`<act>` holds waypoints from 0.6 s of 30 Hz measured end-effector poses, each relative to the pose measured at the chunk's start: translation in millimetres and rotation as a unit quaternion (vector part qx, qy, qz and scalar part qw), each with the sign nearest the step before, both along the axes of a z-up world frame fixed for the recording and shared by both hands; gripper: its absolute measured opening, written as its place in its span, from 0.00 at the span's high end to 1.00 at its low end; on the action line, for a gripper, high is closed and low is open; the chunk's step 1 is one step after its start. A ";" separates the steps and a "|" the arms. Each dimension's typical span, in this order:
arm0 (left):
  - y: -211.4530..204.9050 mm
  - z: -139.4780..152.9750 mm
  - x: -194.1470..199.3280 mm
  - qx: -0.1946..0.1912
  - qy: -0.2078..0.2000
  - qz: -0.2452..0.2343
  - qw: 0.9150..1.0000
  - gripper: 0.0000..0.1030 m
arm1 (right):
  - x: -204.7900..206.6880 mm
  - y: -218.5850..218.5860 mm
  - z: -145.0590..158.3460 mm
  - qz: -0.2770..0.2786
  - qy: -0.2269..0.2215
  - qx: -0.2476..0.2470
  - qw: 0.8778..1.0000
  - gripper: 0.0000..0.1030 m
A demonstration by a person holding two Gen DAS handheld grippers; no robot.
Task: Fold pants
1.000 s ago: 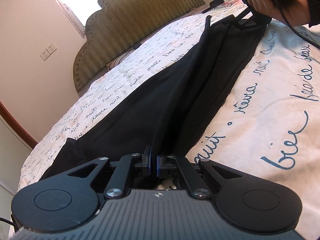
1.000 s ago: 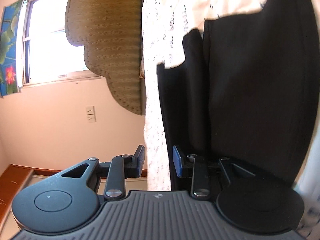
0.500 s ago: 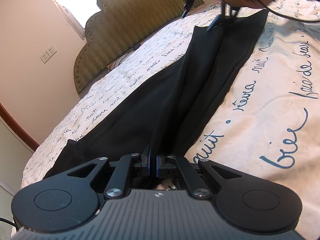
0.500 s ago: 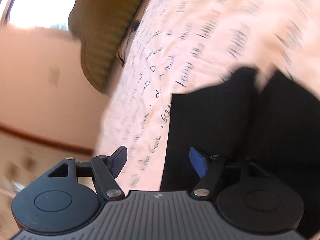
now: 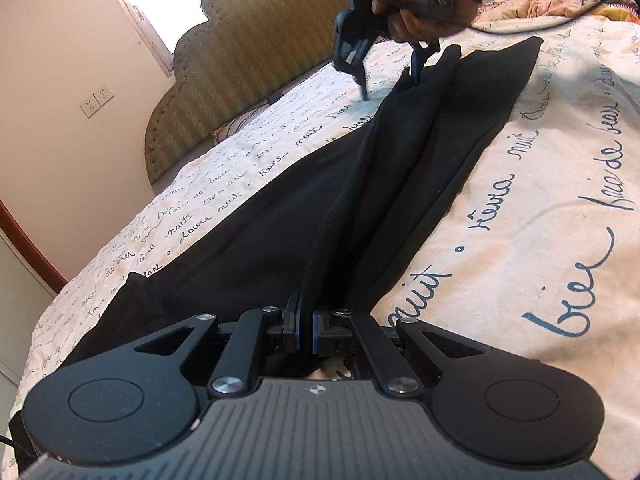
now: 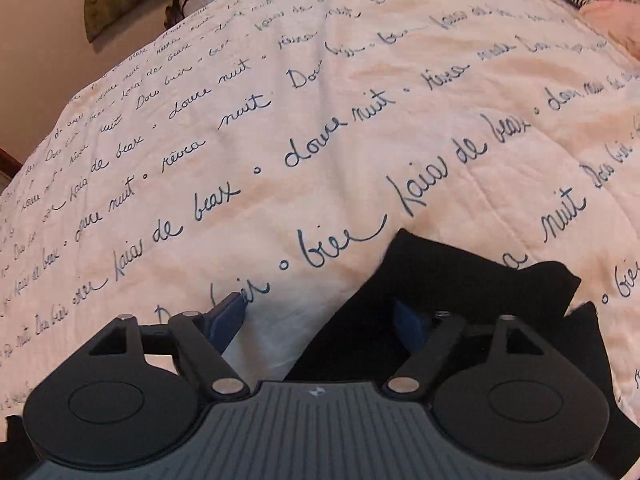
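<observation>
Covering nearly all of both views, the bed carries a cream quilt printed with blue script, a padded headboard at its far end; it serves as the flat place for folding. Across the quilt lie the black pants, stretched long from the near end in the left wrist view to the far end by the person's hand. One layer of cloth rises in a ridge along the middle, which suggests a leg is being drawn over the other to halve the garment lengthwise.

At the near end the left gripper has its jaws pressed together on that raised edge, pinching the pants so the ridge stays taut. At the far end the right gripper sits low over the quilt with jaws spread wide: one blue pad rests over bare quilt, the other is tucked under a flap of black cloth. I judge it is placed to take the far hem, so both ends can travel together. Closing on one layer only would let the fold skew.
</observation>
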State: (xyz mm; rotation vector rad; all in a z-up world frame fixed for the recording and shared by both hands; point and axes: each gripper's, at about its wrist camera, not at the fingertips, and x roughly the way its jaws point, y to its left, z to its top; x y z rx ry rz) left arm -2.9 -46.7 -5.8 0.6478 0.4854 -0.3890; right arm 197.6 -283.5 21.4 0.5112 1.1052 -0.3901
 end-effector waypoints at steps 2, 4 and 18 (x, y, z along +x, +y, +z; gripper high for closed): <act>1.3 0.8 0.6 -0.006 0.003 0.000 1.000 0.92 | -2.0 6.3 1.5 0.006 0.000 -0.041 0.999 0.52; 3.0 1.8 1.1 -0.009 0.004 0.000 1.000 0.92 | -5.6 -0.8 4.1 -0.006 -0.004 -0.046 0.999 0.80; 9.1 4.3 3.0 -0.025 0.008 -0.002 1.000 0.91 | -144.0 -74.1 51.0 -0.108 -0.221 0.128 0.961 0.97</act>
